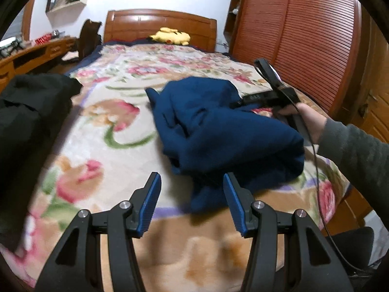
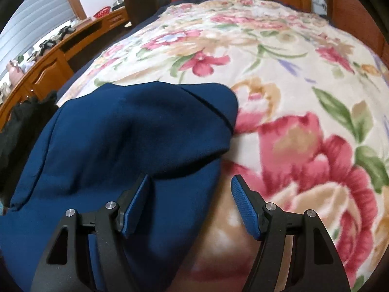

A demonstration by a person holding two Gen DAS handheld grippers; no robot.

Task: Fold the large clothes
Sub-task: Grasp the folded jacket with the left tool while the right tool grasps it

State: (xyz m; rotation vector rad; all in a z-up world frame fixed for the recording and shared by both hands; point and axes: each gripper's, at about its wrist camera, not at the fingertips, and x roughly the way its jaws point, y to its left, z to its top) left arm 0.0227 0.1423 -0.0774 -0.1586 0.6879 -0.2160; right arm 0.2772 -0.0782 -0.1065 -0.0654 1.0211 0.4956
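Note:
A dark blue garment (image 1: 218, 131) lies bunched in a heap on the floral bed blanket (image 1: 116, 112). My left gripper (image 1: 192, 182) stands open just in front of the heap's near edge, nothing between its blue pads. In the right wrist view the same blue garment (image 2: 121, 141) fills the left half. My right gripper (image 2: 190, 182) is open low over the garment's right edge, its left finger over the cloth and its right finger over the blanket. A hand in a grey sleeve (image 1: 313, 121) holds that right gripper beyond the heap in the left wrist view.
A black garment (image 1: 29, 112) lies at the bed's left edge. A yellow plush toy (image 1: 171, 36) rests against the wooden headboard (image 1: 158, 22). A wooden desk (image 1: 31, 53) runs along the left side, and a slatted wooden wardrobe (image 1: 304, 31) stands on the right.

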